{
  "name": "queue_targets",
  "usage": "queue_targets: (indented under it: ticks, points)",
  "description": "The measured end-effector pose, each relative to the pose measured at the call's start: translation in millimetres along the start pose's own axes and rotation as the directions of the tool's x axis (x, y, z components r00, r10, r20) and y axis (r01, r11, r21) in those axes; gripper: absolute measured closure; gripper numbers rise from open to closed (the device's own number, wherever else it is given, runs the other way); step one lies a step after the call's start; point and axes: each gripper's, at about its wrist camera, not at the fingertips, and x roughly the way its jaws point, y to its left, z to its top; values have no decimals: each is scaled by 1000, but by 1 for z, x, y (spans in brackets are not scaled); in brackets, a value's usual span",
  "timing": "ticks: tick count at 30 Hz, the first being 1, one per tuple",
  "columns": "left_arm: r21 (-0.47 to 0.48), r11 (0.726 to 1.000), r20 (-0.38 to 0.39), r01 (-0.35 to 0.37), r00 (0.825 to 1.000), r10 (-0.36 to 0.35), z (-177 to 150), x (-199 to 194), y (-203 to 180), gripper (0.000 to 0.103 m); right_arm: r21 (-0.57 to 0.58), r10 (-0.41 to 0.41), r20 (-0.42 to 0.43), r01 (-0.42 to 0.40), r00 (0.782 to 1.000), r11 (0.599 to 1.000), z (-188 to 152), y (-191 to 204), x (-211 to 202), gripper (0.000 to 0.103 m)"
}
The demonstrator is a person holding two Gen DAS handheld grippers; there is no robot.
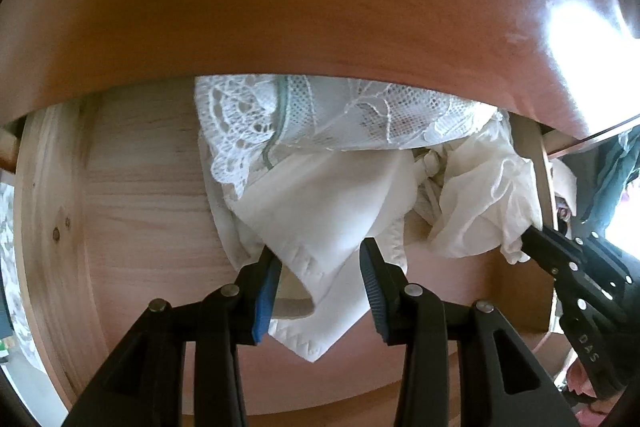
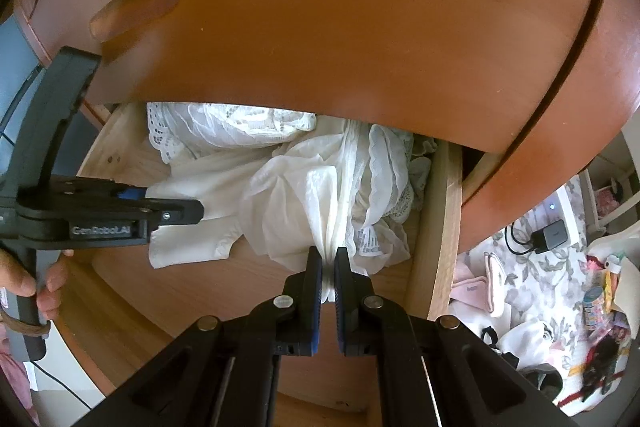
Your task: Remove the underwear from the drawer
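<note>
An open pale-wood drawer (image 1: pixel 48 207) (image 2: pixel 436 227) holds a heap of white underwear. A lace piece (image 1: pixel 320 115) (image 2: pixel 224 127) lies at the back, partly under the drawer front above. My left gripper (image 1: pixel 318 251) (image 2: pixel 192 207) is open, and a corner of a plain white piece (image 1: pixel 328 195) hangs loose between its blue pads. My right gripper (image 2: pixel 328 255) (image 1: pixel 532 231) is shut on a bunched fold of a sheer white piece (image 2: pixel 304 195) at the right side of the heap.
The orange-brown front of the drawer above (image 1: pixel 320 7) (image 2: pixel 340 27), with a wooden knob (image 2: pixel 136 7), overhangs the back of the open drawer. A person's hand (image 2: pixel 44 291) grips the left tool's handle. A floral cloth with a charger (image 2: pixel 552 235) and clutter lies at the right.
</note>
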Motion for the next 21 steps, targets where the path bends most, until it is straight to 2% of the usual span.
queue_targets:
  ticks: [2, 4, 7, 10, 14, 19, 21]
  points:
    - [4, 1000, 5, 5, 1000, -5, 2, 3, -5, 67, 10, 6, 3, -7, 1000, 1000, -1, -2, 0, 97]
    - [11, 1000, 0, 1, 1000, -1, 4, 7, -10, 81, 20, 13, 7, -13, 1000, 1000, -1, -3, 0, 97]
    - [20, 1000, 15, 0, 1000, 0, 11, 8, -20, 95, 31, 19, 11, -20, 1000, 999, -2, -4, 1, 97]
    - [24, 1000, 56, 12, 998, -14, 11, 3, -23, 98, 42, 26, 17, -27, 1000, 999, -3, -5, 0, 97]
    - [45, 996, 129, 74, 988, -79, 6, -14, -32, 99, 65, 47, 44, -49, 998, 997, -4, -8, -5, 97]
    - [95, 987, 210, 133, 966, -150, -6, -29, -40, 101, 76, 88, 85, -94, 992, 993, -9, -10, -14, 97]
    - [112, 980, 249, 166, 950, -190, -11, -36, -42, 101, 79, 100, 97, -107, 990, 991, -11, -10, -17, 97]
